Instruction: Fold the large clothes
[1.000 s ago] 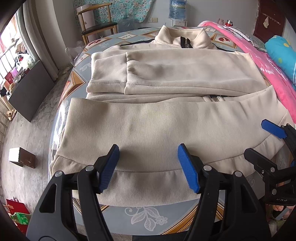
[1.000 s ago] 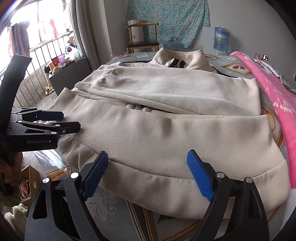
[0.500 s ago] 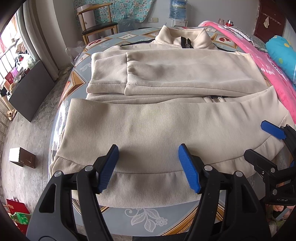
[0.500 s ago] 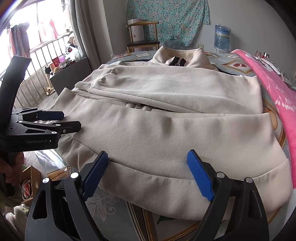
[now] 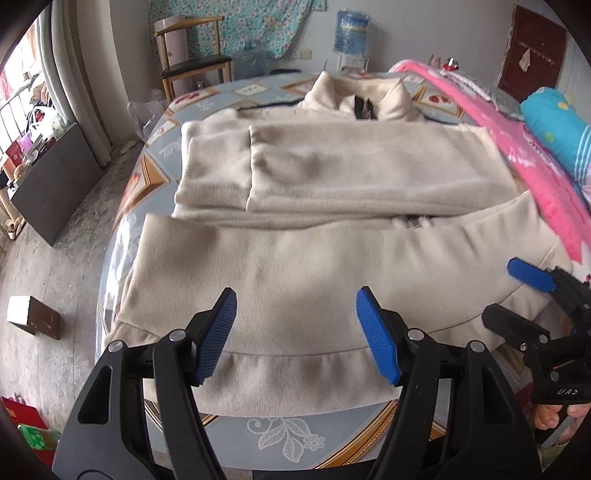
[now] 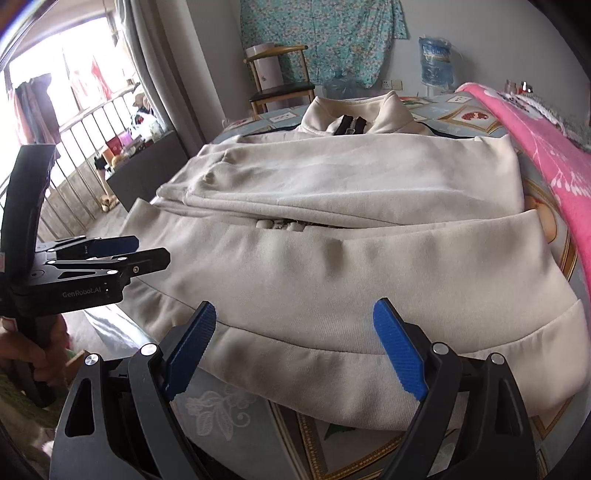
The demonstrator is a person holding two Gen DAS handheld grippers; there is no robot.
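A large cream zip-up jacket [image 5: 332, 266] lies flat on the patterned table, collar at the far end, both sleeves folded across the chest. It also shows in the right wrist view [image 6: 351, 266]. My left gripper [image 5: 295, 332] is open and empty just above the hem at the near left. My right gripper [image 6: 295, 350] is open and empty above the hem at the near right. The right gripper also shows at the right edge of the left wrist view [image 5: 517, 295]. The left gripper also shows at the left of the right wrist view [image 6: 144, 247].
The table [image 5: 280, 439] has a blue and gold patterned cloth. A pink blanket [image 5: 517, 155] and blue bundle [image 5: 561, 125] lie along the right. A wooden chair [image 5: 192, 62] and water bottle [image 5: 351, 29] stand behind. A small box [image 5: 33, 317] sits on the floor at left.
Both grippers have barely shifted, edging slightly forward over the hem. The jacket has not moved.
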